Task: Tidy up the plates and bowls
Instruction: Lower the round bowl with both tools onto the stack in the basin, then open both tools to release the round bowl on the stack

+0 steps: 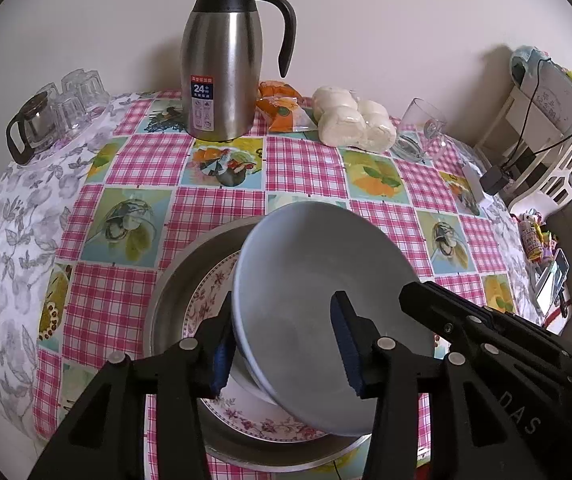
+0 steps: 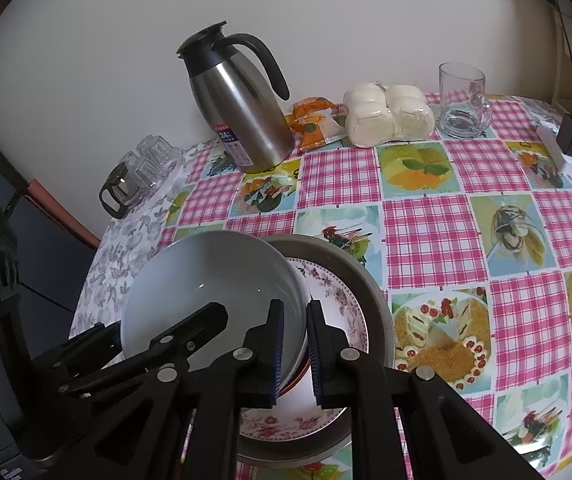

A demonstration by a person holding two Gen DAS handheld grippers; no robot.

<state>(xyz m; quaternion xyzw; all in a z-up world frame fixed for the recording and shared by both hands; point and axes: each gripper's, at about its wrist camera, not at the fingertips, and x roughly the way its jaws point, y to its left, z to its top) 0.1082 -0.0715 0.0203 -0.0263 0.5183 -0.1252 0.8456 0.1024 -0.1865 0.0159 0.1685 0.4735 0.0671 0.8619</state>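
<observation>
The white bowl (image 1: 317, 312) hung tilted over the floral plate (image 1: 214, 288), which lay inside a metal pan (image 1: 174, 280) at the near edge of the table (image 1: 134, 160). Both grippers were on the bowl: the left gripper (image 1: 286, 344) straddled the rim at its 7 o'clock side, one pad outside the wall and one inside, though the gap looked wide and I could not tell whether it truly pinched. The right gripper (image 2: 295, 350) had its jaws nearly together on the rim at the bowl's 4 o'clock edge, seemingly clamping the thin wall. The bowl's low edge seemed to touch or nearly touch the plate; I could not be sure which. The danger, as I judged it, lay in the tilt and the smooth glaze: if either grip eased before the bowl sat flat, it could slide off the pads and knock the plate hard enough to chip one or the other. Two grippers pulling unevenly might also twist the rim loose. Farther off, at 12 o'clock, the flask (image 1: 222, 60) stood upright, with wrapped buns (image 1: 349, 122) and a glass mug (image 2: 461, 100) toward 1 o'clock, all well apart from the work and unlikely to be struck.
</observation>
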